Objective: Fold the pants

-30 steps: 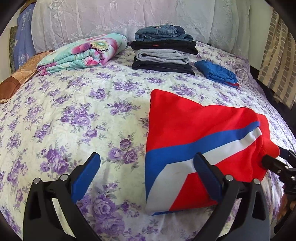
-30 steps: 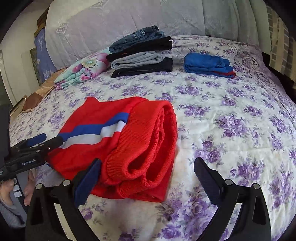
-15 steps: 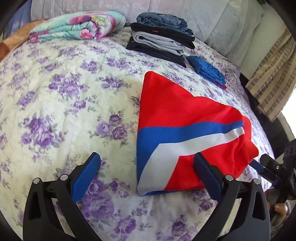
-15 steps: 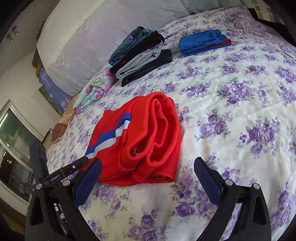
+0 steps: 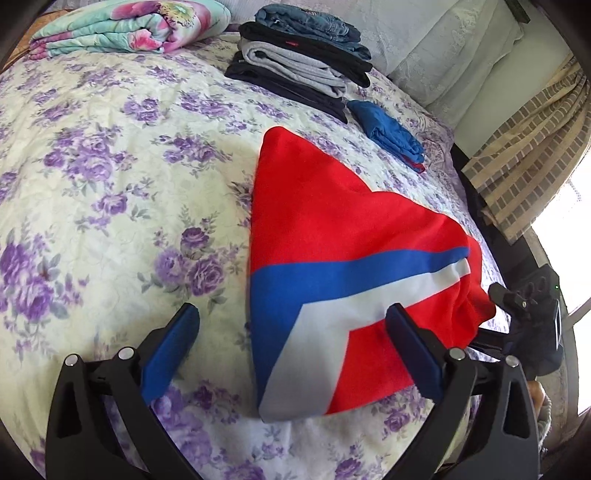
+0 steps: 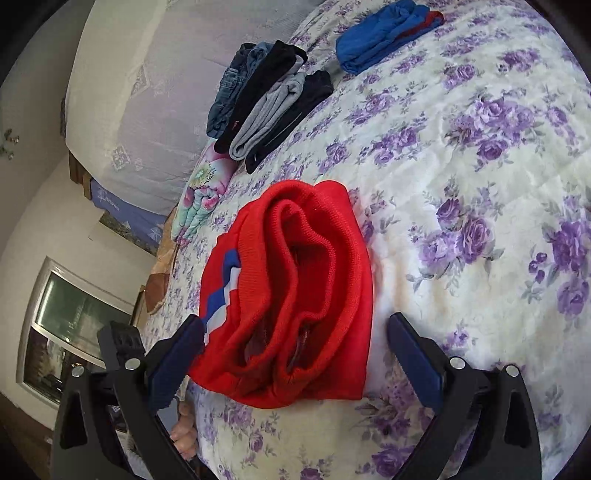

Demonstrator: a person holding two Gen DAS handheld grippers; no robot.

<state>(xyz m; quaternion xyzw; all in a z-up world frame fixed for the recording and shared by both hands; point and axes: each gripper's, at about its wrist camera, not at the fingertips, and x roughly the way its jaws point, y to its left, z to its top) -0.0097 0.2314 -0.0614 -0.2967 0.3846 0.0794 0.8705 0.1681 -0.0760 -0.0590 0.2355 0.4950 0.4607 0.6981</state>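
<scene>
The red pants (image 5: 343,236) with a blue and white stripe lie folded on the flowered bedspread (image 5: 110,192). My left gripper (image 5: 295,332) is open and empty, hovering over the pants' near folded edge. In the right wrist view the pants (image 6: 295,295) show their ribbed waistband end, bunched up. My right gripper (image 6: 295,343) is open and empty, its jaws on either side of that waistband end, just above it. The right gripper's body also shows in the left wrist view (image 5: 528,306), beside the pants' right end.
A stack of folded pants (image 5: 299,62) and a folded blue garment (image 5: 388,129) lie at the far side of the bed. A rolled floral blanket (image 5: 125,26) lies at the far left. A curtain (image 5: 524,147) hangs right of the bed. A window (image 6: 66,325) is at left.
Both grippers have tilted and moved closer over the pants. The right gripper rolled leftward and now frames the waistband end. The pants have stayed in place.
</scene>
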